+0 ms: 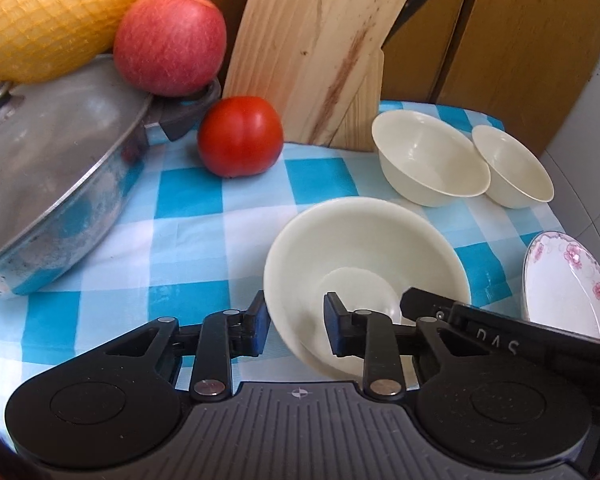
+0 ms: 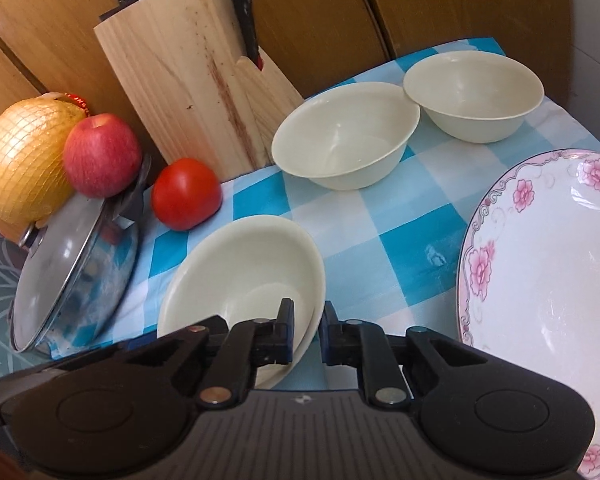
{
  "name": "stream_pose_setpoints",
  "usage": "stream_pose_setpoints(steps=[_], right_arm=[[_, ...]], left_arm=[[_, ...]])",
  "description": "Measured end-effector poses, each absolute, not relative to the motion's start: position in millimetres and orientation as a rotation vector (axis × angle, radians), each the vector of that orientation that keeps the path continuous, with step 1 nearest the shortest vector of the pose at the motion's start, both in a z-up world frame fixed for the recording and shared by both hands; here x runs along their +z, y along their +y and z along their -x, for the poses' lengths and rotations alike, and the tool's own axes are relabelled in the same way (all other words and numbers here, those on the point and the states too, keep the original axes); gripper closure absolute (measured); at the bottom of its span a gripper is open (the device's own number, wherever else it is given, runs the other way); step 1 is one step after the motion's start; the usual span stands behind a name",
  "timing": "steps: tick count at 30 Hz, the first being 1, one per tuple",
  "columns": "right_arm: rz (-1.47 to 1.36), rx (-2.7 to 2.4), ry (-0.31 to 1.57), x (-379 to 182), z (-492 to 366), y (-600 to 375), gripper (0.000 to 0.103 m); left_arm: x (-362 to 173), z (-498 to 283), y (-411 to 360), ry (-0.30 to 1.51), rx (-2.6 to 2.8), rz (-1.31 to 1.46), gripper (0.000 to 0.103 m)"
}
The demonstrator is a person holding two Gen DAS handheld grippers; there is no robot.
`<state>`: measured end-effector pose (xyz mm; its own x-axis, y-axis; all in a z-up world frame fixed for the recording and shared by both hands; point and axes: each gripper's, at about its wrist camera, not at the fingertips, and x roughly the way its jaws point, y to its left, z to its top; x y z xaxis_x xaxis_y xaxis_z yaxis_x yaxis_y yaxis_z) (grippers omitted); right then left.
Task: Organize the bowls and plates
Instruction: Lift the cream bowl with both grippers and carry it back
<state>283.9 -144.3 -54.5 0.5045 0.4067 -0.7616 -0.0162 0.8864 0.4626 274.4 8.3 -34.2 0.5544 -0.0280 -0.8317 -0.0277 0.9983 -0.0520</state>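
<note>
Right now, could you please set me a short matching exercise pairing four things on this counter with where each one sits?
Things:
1. apple
2. tomato
3. floral plate
4. near cream bowl

Places:
A. on the checked cloth, in front of the knife block
B. its rim is between the pads of both grippers
C. resting on the pot's handle, beside the netted fruit
D. at the right edge of the cloth

Pairs: 1-C, 2-A, 3-D, 4-B
</note>
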Motion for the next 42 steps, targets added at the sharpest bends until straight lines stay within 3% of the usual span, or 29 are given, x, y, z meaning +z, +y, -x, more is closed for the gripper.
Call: stream_pose_setpoints(steps=[32,42], right_arm=[[-0.383,0.374,1.036,-41,-258,-129,0.089],[-0.345,0.391,1.073,-50,-250,-112,0.088]], left_arm=[[-13,-236,31,0.963,0.027,0.046,0.067],[-28,-230,46,1.015,0.055,0.042,0.064]])
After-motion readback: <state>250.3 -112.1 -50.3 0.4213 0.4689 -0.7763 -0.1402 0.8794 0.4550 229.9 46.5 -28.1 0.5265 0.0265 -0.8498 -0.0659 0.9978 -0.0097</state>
